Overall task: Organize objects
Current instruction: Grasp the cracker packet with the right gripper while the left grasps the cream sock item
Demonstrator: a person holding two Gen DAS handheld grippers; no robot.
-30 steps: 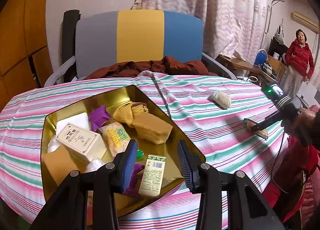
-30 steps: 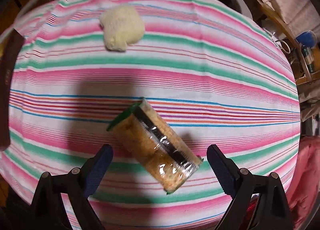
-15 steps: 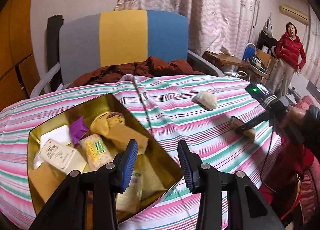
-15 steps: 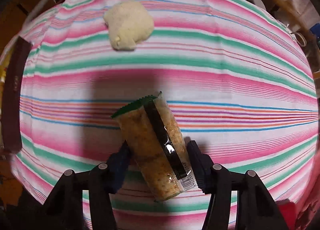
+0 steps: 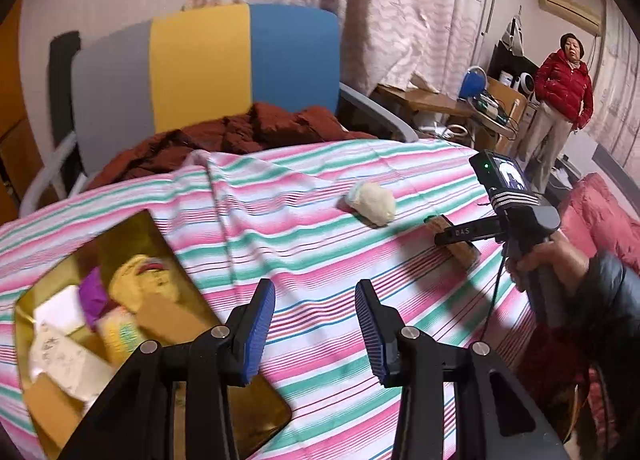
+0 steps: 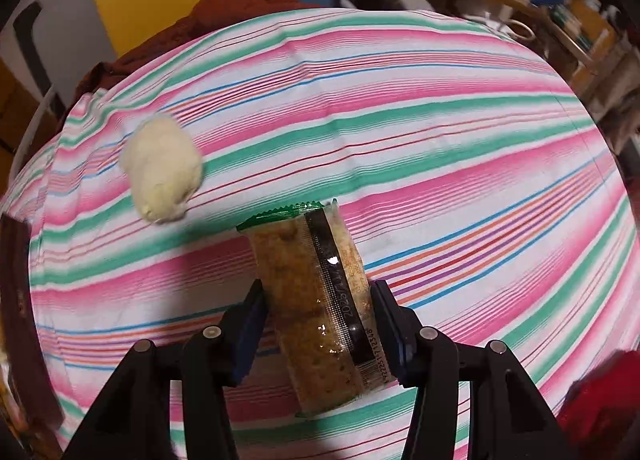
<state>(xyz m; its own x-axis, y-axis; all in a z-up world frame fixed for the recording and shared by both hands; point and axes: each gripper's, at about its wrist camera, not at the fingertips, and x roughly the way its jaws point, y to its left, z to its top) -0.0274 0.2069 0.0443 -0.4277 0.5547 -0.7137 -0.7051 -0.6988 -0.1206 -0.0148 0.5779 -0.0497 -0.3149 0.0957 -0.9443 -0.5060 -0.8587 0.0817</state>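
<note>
Light: we've got warm indoor light, medium bright, dimmer in the right wrist view.
Shadows: soft dark patch under the snack packet [image 6: 320, 296] on the striped cloth [image 6: 460, 163].
Glare: small white glint on the packet's wrap, and the gold tray [image 5: 132, 227] shines.
Blur: we see the tray contents and the pale bun [image 6: 162, 171] smeared.
Edges: heavy fisheye bend, black corners.

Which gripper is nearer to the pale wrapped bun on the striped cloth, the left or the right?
Right. The right gripper, shut on the snack packet, is just beside the bun. The left gripper hangs open nearer the gold tray, farther away.
</note>
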